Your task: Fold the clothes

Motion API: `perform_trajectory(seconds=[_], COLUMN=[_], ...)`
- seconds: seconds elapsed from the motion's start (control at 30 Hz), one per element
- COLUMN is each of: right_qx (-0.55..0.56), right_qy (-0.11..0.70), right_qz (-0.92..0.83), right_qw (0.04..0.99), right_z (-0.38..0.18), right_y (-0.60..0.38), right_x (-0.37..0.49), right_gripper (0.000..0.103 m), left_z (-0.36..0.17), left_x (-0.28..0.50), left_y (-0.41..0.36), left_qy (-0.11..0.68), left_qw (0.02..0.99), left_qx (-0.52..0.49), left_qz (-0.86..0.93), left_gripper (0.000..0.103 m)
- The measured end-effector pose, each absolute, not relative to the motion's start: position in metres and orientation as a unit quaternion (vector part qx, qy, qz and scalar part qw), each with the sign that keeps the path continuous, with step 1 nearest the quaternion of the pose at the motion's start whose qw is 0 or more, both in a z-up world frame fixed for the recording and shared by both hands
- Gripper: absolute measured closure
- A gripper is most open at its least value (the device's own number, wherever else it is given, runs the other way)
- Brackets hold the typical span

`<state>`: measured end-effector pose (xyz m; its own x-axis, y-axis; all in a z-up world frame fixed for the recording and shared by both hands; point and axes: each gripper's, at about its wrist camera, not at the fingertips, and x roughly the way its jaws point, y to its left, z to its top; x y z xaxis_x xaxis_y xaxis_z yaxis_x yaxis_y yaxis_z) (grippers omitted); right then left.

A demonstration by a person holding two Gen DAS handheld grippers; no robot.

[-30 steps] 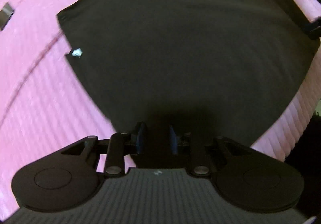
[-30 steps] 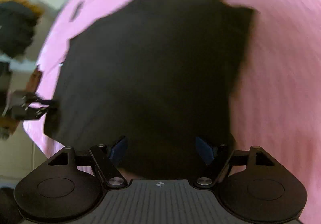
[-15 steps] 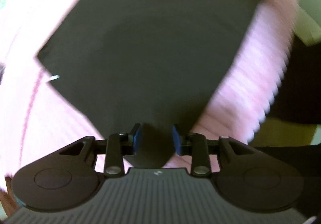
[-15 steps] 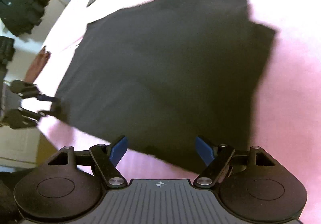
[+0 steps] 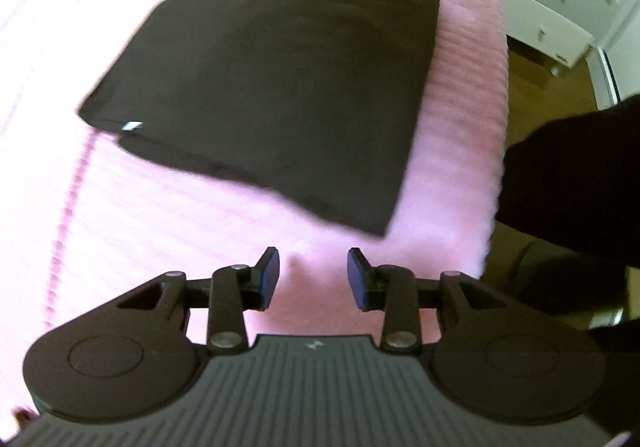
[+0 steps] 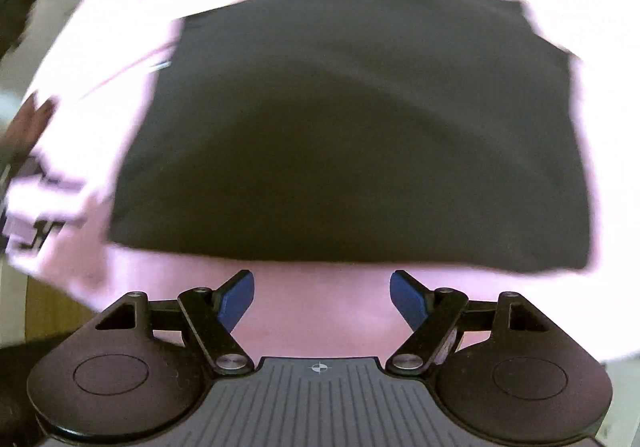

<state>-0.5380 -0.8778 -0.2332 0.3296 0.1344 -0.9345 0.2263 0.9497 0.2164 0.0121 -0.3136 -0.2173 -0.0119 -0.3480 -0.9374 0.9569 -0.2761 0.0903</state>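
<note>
Left wrist view shows the left gripper (image 5: 313,274) parted and empty, just short of the black folded garment (image 5: 280,67) lying on the pink bedspread (image 5: 160,239) near its right edge. Right gripper (image 6: 322,297) gapes empty too. For the next fold, pinch both near corners evenly, lifting together

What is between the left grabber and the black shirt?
Nothing but bare pink bedcover. In the left wrist view, the open left gripper sits short of the folded black shirt, with only a strip of pink cover between them.
</note>
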Motion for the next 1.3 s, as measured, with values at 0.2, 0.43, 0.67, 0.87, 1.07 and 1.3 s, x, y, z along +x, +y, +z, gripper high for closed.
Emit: perform_trajectory(seconds=[0.2, 0.43, 0.67, 0.87, 1.07, 1.3], right_qx=[-0.059, -0.205, -0.156, -0.102, -0.068, -0.041], right_qy=[0.568, 0.544, 0.537, 0.515, 0.506, 0.499], right_qz=[0.111, 0.155, 0.122, 0.096, 0.078, 0.063], right_qw=[0.813, 0.799, 0.82, 0.845, 0.856, 0.863], right_z=[-0.261, -0.303, -0.298, -0.263, -0.248, -0.245], right_y=[-0.725, -0.686, -0.701, -0.713, -0.721, -0.722], right_x=[-0.489, -0.512, -0.528, -0.534, -0.533, -0.527], right_gripper=[0.026, 0.044, 0.099, 0.099, 0.099, 0.099], left_z=[-0.209, -0.227, -0.26, -0.284, -0.286, -0.285], left_x=[0.079, 0.104, 0.099, 0.099, 0.109, 0.123], left_y=[-0.301, -0.32, -0.341, -0.352, -0.357, -0.352], left_qy=[0.237, 0.139, -0.086, -0.222, -0.245, -0.267], left_qw=[0.503, 0.487, 0.414, 0.304, 0.255, 0.253], left_qx=[0.523, 0.555, 0.607, 0.625, 0.632, 0.635], left_qz=[-0.646, -0.66, -0.673, -0.683, -0.689, -0.679], left_gripper=[0.066, 0.056, 0.039, 0.038, 0.074, 0.06])
